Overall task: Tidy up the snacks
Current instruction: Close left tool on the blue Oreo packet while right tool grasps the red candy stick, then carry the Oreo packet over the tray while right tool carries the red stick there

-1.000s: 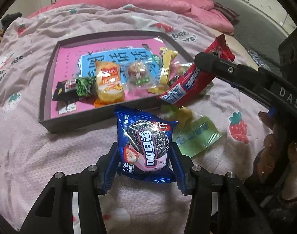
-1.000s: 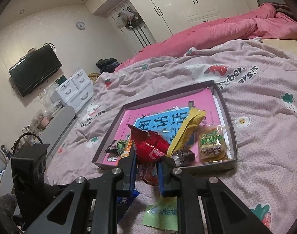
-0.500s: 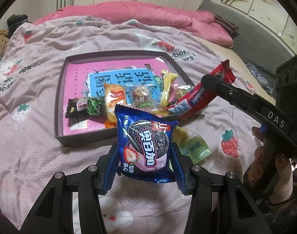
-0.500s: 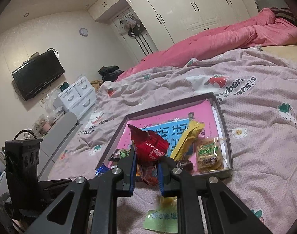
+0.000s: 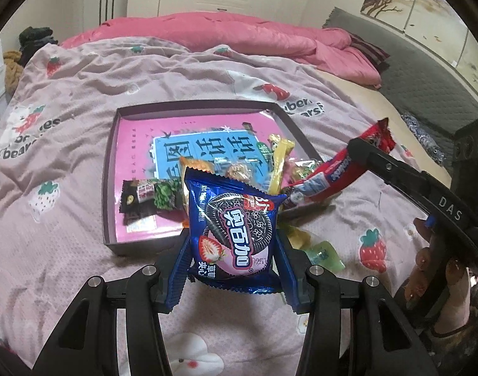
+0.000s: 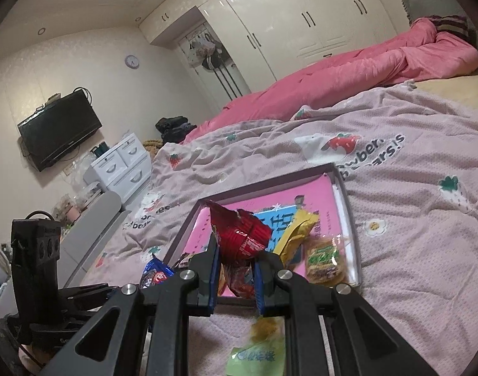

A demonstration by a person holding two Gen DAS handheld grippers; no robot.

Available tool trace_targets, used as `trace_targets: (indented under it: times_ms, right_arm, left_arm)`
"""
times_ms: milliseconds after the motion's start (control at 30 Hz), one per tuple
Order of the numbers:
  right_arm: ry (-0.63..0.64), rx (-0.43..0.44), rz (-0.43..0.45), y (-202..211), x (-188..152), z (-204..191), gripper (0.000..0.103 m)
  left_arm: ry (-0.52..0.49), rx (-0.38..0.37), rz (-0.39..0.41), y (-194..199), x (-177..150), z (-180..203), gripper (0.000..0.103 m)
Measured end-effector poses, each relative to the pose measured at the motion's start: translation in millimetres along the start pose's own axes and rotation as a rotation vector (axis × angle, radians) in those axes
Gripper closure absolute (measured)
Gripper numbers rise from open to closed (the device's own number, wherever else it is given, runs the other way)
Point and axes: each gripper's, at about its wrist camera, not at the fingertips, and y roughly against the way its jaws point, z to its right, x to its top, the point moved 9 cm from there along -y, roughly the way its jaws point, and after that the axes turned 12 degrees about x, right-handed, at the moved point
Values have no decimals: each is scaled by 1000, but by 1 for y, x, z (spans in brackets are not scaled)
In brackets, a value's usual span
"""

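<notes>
My left gripper (image 5: 232,263) is shut on a blue Oreo cookie packet (image 5: 234,222) and holds it upright above the bedspread, just in front of the tray's near edge. My right gripper (image 6: 236,277) is shut on a red snack packet (image 6: 240,238), raised over the tray's near right corner; the packet also shows in the left wrist view (image 5: 330,175). The dark-rimmed pink tray (image 5: 110,169) holds several snacks: a black-green packet (image 5: 149,195), a yellow bar (image 5: 278,163) and a green biscuit pack (image 6: 325,257).
A green packet (image 5: 323,253) and a yellowish wrapper (image 5: 297,235) lie on the bedspread right of the tray; the packet also shows in the right wrist view (image 6: 256,355). A pink duvet (image 5: 226,34) lies at the back. A white dresser (image 6: 119,166) stands beside the bed.
Both grippers have lifted higher with their packets still held. The tray and the bed look smaller and lower in both views.
</notes>
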Motion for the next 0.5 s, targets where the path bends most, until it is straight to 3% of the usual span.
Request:
trace_targets:
  times_ms: [267, 500]
  right_arm:
    - [-17, -19, 19, 0, 10, 11, 85]
    - [-14, -10, 27, -4, 13, 10, 85]
  left_arm:
    - [18, 19, 17, -7, 13, -9, 51]
    - [87, 71, 27, -17, 26, -46, 51]
